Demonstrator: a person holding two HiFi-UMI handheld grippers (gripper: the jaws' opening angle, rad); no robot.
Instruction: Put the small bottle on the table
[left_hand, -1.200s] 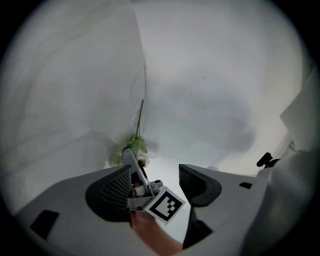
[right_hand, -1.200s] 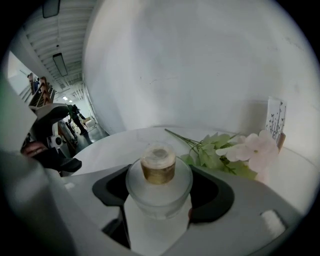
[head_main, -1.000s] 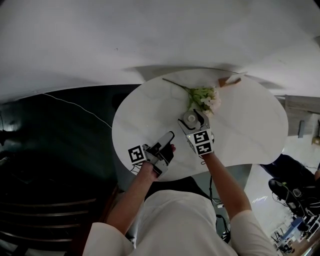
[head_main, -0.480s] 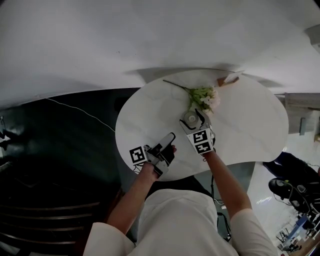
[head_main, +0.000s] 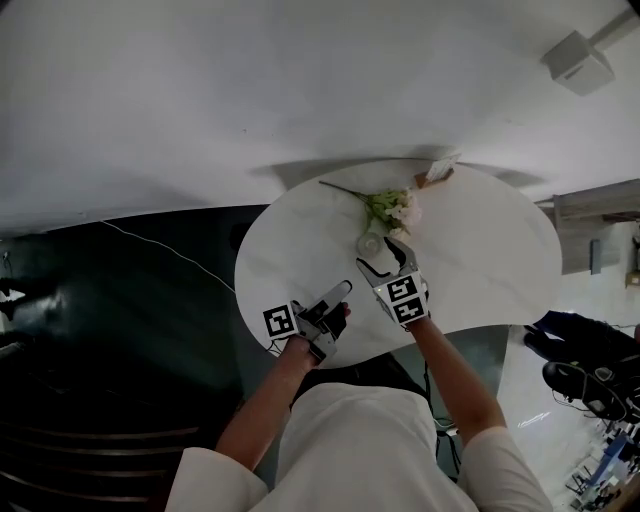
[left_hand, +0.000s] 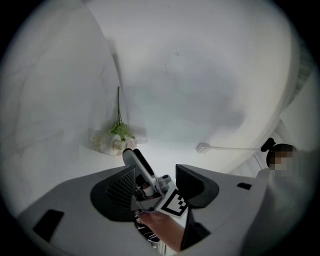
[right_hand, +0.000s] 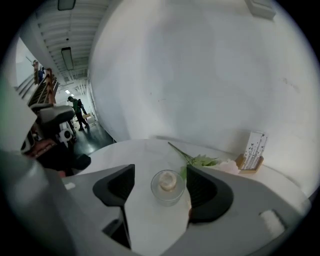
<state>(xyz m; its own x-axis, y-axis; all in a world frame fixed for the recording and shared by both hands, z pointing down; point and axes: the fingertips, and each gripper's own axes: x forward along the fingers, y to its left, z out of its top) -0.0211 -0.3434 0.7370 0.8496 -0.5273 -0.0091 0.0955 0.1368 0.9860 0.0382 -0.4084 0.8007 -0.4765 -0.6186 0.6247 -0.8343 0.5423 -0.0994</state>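
Observation:
The small clear bottle (head_main: 369, 243) with a pale stopper stands upright on the round white table (head_main: 490, 250), just in front of the flowers (head_main: 391, 205). My right gripper (head_main: 386, 259) hovers just behind and above it, open. In the right gripper view the bottle (right_hand: 167, 186) shows between the two jaws with gaps on both sides; the jaws have just been closing a little. My left gripper (head_main: 338, 294) is over the table's near edge, open with nothing held, its jaws also just closing slightly. In the left gripper view my left gripper (left_hand: 156, 188) looks toward the right gripper's marker cube (left_hand: 176, 202).
A small card stand (head_main: 437, 170) sits at the table's far edge by the white wall. Dark floor lies left of the table. A corridor with people (right_hand: 76, 112) opens to the left. A person sits at the right (left_hand: 280, 165).
Both grippers have lifted and drawn back toward me. The bottle, earlier between the right jaws, now stands alone on the table just ahead of them.

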